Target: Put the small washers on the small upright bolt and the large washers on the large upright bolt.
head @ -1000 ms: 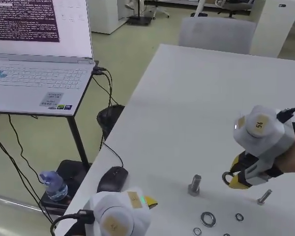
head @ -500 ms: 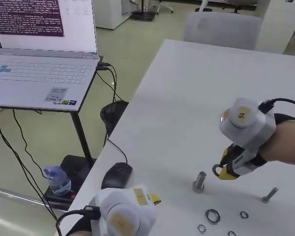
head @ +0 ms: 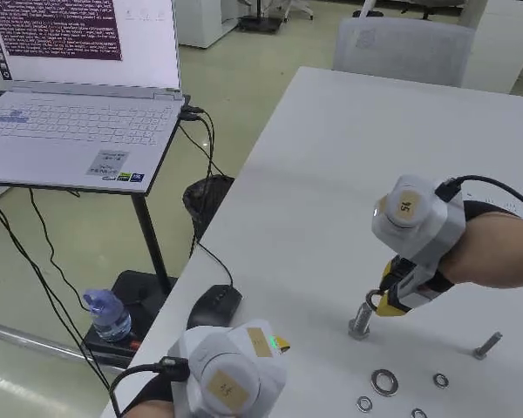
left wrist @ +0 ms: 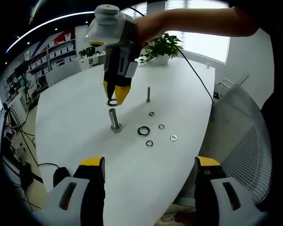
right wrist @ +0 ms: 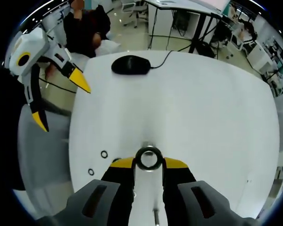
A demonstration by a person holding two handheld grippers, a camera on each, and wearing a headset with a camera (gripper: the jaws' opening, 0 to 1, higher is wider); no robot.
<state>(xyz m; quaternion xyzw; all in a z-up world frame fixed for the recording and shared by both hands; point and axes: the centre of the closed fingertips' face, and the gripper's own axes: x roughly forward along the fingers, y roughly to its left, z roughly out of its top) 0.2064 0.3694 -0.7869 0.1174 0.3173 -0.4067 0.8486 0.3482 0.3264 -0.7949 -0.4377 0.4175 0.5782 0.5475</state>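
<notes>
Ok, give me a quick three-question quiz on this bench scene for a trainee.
1. True or false: the left tool is shut on a washer.
2. The right tool holds a washer just above: A) large bolt, B) small bolt, C) mouse.
3. How many large washers lie loose on the table?
Key: 1 false; 2 A; 3 one.

Two bolts point(left wrist: 115, 120), two large washers point(left wrist: 143, 131) — perhaps four small washers point(left wrist: 161, 126).

Bright, even light, fisheye edges warped
</notes>
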